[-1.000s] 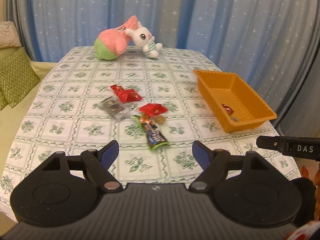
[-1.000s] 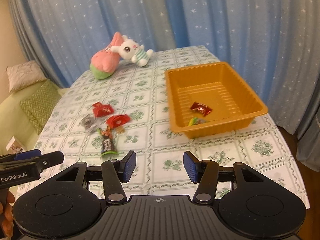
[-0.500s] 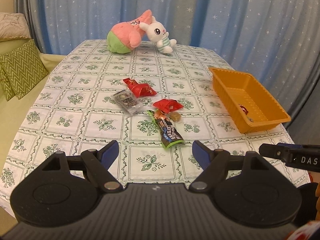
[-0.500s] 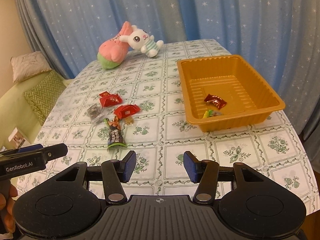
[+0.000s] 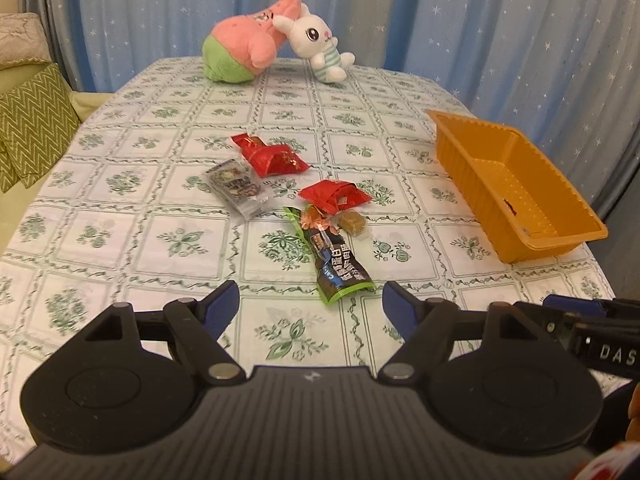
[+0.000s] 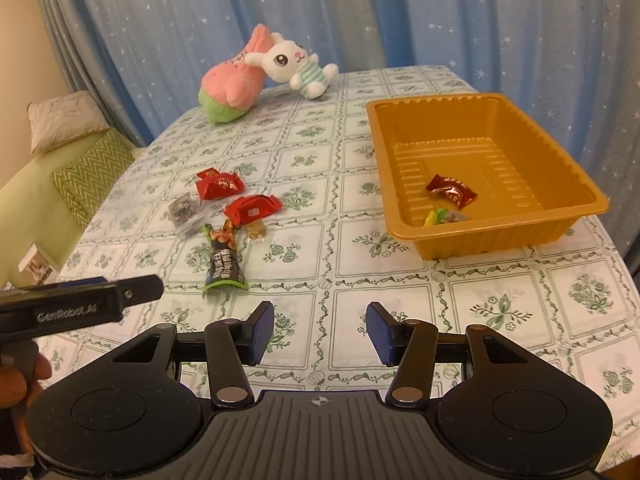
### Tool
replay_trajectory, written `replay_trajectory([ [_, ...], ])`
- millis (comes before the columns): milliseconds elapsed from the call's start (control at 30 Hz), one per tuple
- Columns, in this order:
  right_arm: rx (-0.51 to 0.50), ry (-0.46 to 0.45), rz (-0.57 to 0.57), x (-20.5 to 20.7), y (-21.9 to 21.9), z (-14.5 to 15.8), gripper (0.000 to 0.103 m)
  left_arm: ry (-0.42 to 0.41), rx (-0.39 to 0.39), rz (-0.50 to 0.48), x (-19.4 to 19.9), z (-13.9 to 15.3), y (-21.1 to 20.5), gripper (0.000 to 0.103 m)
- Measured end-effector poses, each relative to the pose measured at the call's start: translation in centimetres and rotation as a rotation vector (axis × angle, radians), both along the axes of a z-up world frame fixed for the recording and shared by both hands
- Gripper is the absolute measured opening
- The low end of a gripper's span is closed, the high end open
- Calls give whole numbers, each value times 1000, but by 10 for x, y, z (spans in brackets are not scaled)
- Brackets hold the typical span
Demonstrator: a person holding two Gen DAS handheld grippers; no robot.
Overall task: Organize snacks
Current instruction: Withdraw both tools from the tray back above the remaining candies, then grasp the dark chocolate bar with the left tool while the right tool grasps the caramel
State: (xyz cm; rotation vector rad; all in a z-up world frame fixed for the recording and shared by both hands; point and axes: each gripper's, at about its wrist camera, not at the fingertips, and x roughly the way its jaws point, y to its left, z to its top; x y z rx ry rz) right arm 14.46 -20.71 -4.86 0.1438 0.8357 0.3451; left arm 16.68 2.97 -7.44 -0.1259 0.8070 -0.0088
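Where snacks (image 5: 304, 204) cluster mid-table, orange tray (image 6: 532, 224) near right edge.

Blue star-print curtains (image 5: 480, 32) hang across the whole back, in folds; table (image 5: 120, 240) under a white tablecloth with green floral squares; at left a light-green sofa (image 6: 36, 204) with a green zigzag cushion (image 5: 32, 124) and a beige pillow (image 6: 64, 120); cream wall (image 6: 24, 40) far left; warm indoor light.

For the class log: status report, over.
Left hand-held gripper open, just narrowed, nothing between; right hand-held gripper open, empty. Five snacks loose beside orange tray; tray holds two. Nothing in the way.
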Motion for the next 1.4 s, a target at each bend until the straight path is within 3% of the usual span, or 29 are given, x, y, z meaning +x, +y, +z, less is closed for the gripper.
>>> replay_trajectory([
  [400, -17, 7, 33, 34, 6, -36, 52, 9, -6, -32, 62, -36, -12, 45],
  [767, -17, -9, 67, 45, 17, -48, 52, 16, 41, -65, 92, -56, -17, 38],
  [933, -30, -16, 91, 55, 26, -51, 52, 15, 87, -103, 87, -54, -10, 28],
  [1300, -52, -84, 176, 95, 70, -55, 52, 22, 75, -98, 72, -52, 28, 27],
  [1400, -57, -95, 210, 111, 86, -58, 45, 13, 74, -97, 69, -52, 29, 27],
])
